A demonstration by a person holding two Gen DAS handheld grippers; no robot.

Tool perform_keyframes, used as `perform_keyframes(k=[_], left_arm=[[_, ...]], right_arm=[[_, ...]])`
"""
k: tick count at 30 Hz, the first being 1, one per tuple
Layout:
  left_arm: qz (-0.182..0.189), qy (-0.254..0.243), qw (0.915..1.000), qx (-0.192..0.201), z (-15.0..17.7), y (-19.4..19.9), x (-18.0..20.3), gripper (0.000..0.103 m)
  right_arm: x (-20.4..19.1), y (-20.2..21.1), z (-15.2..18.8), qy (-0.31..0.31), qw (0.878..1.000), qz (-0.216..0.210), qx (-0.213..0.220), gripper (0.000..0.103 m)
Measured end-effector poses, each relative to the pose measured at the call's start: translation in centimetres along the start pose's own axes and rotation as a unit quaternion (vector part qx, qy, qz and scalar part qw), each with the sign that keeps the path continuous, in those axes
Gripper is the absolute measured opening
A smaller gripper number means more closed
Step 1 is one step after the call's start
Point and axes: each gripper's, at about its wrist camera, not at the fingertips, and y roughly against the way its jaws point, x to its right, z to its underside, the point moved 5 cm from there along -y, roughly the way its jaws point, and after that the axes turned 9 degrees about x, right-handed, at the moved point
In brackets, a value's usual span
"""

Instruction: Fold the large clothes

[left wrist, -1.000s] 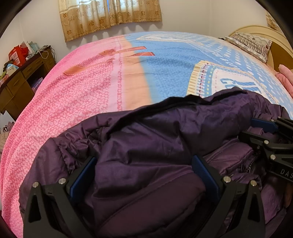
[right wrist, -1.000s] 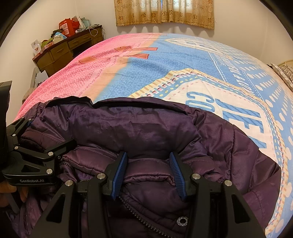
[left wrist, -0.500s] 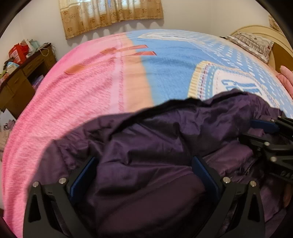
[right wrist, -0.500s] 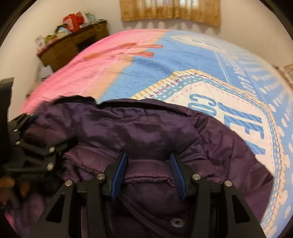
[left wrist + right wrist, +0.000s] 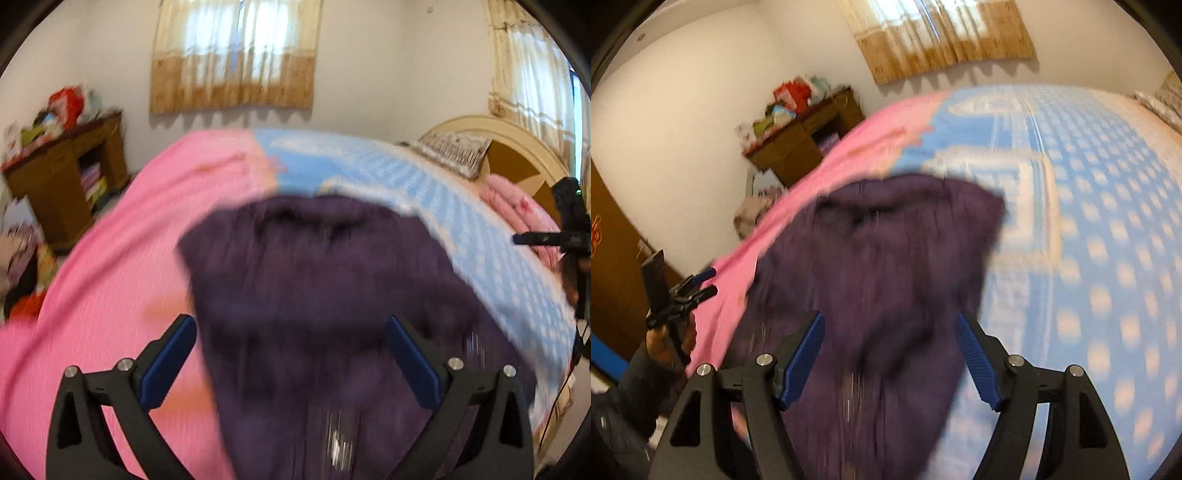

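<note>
A dark purple padded jacket (image 5: pixel 314 295) lies folded into a compact shape on the bed, also seen in the right wrist view (image 5: pixel 879 277). Both views are motion-blurred. My left gripper (image 5: pixel 291 354) is open and empty, raised above the near end of the jacket. My right gripper (image 5: pixel 890 354) is open and empty, also raised above the jacket. The right gripper shows at the right edge of the left wrist view (image 5: pixel 543 240), and the left gripper at the left edge of the right wrist view (image 5: pixel 690 291).
The bed has a pink and blue quilt (image 5: pixel 110 277). A wooden desk (image 5: pixel 62 173) with clutter stands by the far wall. A headboard (image 5: pixel 517 155) and pillows are at the right. Curtains (image 5: pixel 232 62) hang on the back wall.
Both grippers have let go of the jacket, opened wider and pulled up and back. The jacket now lies further away, folded on the bed.
</note>
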Motion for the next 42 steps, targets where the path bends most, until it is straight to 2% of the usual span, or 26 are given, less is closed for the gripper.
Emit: perform_keyframes(k=[2,6,9,11,12,13,14,15,16,18,19,21,24,27,31,36,40,42], left_arm=[[0.011,0.028,0.9995,-0.013,4.5,3.0,-0.3,0.103],[0.031,0.071,0.9967,-0.025,10.7,5.1,-0.1,0.103],[0.028,0.1,0.9942,-0.027,13.2,4.9,-0.2,0.103],[0.031,0.114,0.9924,-0.034,14.2,4.3,-0.2,0.103],[0.039,0.114,0.9921,-0.035,14.6,4.4,0.0,0.102],[0.049,0.113,0.9918,-0.034,14.8,4.2,0.3,0.102],[0.046,0.109,0.9924,-0.034,15.0,3.9,0.3,0.1],[0.043,0.107,0.9927,-0.036,15.3,3.7,0.4,0.099],[0.052,0.11,0.992,-0.036,15.4,3.6,0.5,0.098],[0.071,0.119,0.9895,-0.04,15.7,3.0,0.8,0.086],[0.07,0.117,0.99,-0.036,15.7,3.0,0.9,0.084],[0.071,0.101,0.9917,-0.034,15.7,3.2,1.1,0.063],[0.074,0.094,0.9924,-0.029,15.3,4.0,0.6,0.038],[0.076,0.097,0.9921,-0.023,14.5,5.7,0.3,0.027],[0.091,0.096,0.9911,-0.018,13.7,8.6,0.9,0.024],[0.134,0.117,0.9839,-0.022,12.8,12.8,1.5,0.024],[0.178,0.136,0.9745,-0.011,11.6,16.1,2.4,0.024],[0.194,0.158,0.9682,-0.003,10.6,16.9,2.4,0.023]], right_arm=[[-0.2,1.7,3.8,-0.01,1.0,-0.007,-0.011,0.073],[0.0,2.2,11.5,-0.045,0.999,0.006,-0.012,0.073],[0.7,1.2,15.9,-0.101,0.995,-0.007,-0.004,0.073],[0.4,0.2,18.0,-0.11,0.994,-0.005,-0.007,0.073],[0.0,0.3,18.4,-0.102,0.995,-0.005,0.02,0.073],[-0.3,0.2,18.4,-0.099,0.995,-0.009,0.03,0.071],[-0.6,0.2,18.6,-0.104,0.994,-0.02,0.034,0.062],[-0.7,0.1,18.6,-0.117,0.992,-0.029,0.038,0.058],[-0.5,-0.1,18.6,-0.124,0.991,-0.028,0.04,0.048],[-0.3,-0.6,18.7,-0.127,0.99,-0.031,0.048,0.042],[-0.2,-0.4,18.7,-0.127,0.99,-0.035,0.053,0.04],[-0.4,-0.1,18.8,-0.132,0.989,-0.038,0.06,0.035],[-0.8,1.1,18.8,-0.135,0.987,-0.046,0.071,0.027],[-2.0,2.7,18.9,-0.136,0.986,-0.057,0.082,0.025],[-3.5,5.6,19.7,-0.151,0.98,-0.085,0.095,0.023],[-5.6,11.8,20.8,-0.174,0.97,-0.119,0.12,0.023],[-7.1,15.9,20.6,-0.179,0.962,-0.14,0.152,0.023],[-7.8,17.4,19.4,-0.181,0.956,-0.156,0.172,0.022]])
